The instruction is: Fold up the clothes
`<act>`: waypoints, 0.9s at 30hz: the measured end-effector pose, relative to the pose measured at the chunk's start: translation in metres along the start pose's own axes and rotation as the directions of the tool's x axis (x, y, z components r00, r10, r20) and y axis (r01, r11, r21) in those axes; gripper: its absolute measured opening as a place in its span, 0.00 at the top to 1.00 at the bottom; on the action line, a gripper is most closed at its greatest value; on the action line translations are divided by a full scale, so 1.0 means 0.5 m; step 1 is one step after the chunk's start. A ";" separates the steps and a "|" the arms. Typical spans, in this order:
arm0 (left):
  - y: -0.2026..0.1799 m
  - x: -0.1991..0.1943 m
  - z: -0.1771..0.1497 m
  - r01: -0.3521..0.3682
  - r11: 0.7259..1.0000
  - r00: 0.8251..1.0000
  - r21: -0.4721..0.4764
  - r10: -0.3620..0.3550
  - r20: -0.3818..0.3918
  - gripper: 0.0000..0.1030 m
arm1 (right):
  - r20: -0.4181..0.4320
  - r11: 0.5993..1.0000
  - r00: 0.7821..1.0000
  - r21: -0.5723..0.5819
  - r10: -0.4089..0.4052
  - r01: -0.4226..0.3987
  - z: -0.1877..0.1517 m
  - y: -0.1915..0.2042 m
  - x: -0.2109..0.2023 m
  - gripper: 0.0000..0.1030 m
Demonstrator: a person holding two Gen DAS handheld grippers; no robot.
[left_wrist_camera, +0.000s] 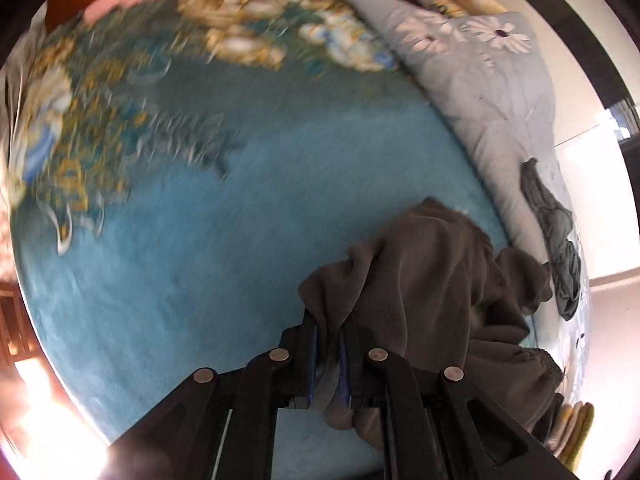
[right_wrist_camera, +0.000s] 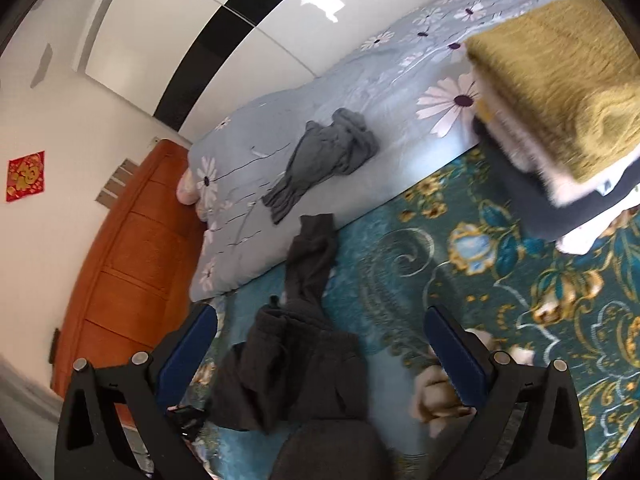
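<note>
Both views are daylit and bright, with heavy fisheye bending and black corners. In the left wrist view, glare burns out the lower left edge, and motion blur smears the floral blanket (left_wrist_camera: 100, 128), while the black linkage near the lens stays sharp. In the right wrist view, the glossy wardrobe doors (right_wrist_camera: 248, 32) carry window reflections, the yellow sweater (right_wrist_camera: 560, 80) is blurred, and the quilt (right_wrist_camera: 360, 92) looks evenly lit.

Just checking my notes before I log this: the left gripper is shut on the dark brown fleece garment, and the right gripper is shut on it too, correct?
Not quite. The left gripper is shut on the dark brown fleece garment, as the left wrist view shows. But the right gripper is open: in the right wrist view its blue-padded fingers stand wide apart, holding nothing, with the garment lying on the teal floral bedspread between them.
</note>
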State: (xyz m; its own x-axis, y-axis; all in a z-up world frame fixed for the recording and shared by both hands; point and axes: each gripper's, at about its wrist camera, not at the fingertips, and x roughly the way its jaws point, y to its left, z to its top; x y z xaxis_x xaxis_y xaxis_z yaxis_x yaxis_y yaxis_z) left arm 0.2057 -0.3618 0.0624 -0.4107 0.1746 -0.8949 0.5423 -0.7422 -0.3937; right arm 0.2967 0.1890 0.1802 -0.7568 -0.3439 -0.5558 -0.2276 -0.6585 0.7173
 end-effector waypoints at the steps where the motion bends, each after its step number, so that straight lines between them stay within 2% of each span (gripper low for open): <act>1: 0.017 0.009 -0.011 0.005 1.000 1.000 -0.015 -0.005 -0.016 0.91 | -0.013 0.999 0.999 0.001 0.035 -0.035 -0.003 0.005 0.014 0.00; 5: 0.046 0.028 -0.031 0.044 0.999 0.998 -0.025 -0.045 -0.041 0.89 | -0.081 0.992 0.989 -0.032 0.122 -0.125 -0.016 0.034 0.093 0.00; 10: 0.053 0.019 -0.018 0.095 0.995 0.995 0.012 -0.095 -0.040 0.84 | -0.204 0.988 0.970 -0.038 0.136 -0.147 -0.037 0.071 0.198 0.00; 13: 0.057 -0.001 -0.012 0.113 0.993 0.993 0.028 -0.112 -0.041 0.73 | -0.294 0.992 0.949 -0.009 0.117 -0.125 -0.064 0.084 0.270 0.00; 15: 0.060 -0.015 -0.008 0.124 0.991 0.992 0.039 -0.123 -0.042 0.64 | -0.327 0.996 0.942 -0.009 0.077 -0.084 -0.084 0.089 0.312 0.04; 17: 0.062 -0.029 -0.005 0.136 0.989 0.990 0.050 -0.134 -0.043 0.57 | -0.366 0.998 0.929 0.008 0.057 -0.059 -0.102 0.086 0.343 0.27; 18: 0.064 -0.035 -0.003 0.142 0.988 0.989 0.055 -0.139 -0.043 0.57 | -0.391 0.999 0.920 0.014 0.037 -0.035 -0.110 0.084 0.359 0.31; 20: 0.063 -0.053 0.002 0.149 0.986 0.988 0.068 -0.147 -0.035 0.53 | -0.421 1.000 0.907 0.012 0.019 -0.016 -0.124 0.079 0.385 0.33; 23: 0.020 -0.063 0.024 0.158 0.981 0.988 0.114 -0.157 -0.016 0.43 | -0.458 0.999 0.889 0.034 0.012 0.004 -0.145 0.071 0.421 0.33; 27: -0.075 -0.022 0.061 0.160 0.969 0.987 0.190 -0.155 -0.041 0.40 | -0.490 0.994 0.871 0.103 0.027 0.027 -0.168 0.056 0.468 0.33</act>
State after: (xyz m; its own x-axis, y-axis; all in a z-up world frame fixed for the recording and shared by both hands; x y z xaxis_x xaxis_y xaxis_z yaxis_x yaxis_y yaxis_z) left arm 0.1675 -0.3558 0.0936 -0.4593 0.3144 -0.8308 0.3197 -0.8141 -0.4849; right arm 0.1648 0.0341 0.0350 -0.3650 -0.6457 -0.6707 -0.3100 -0.5950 0.7415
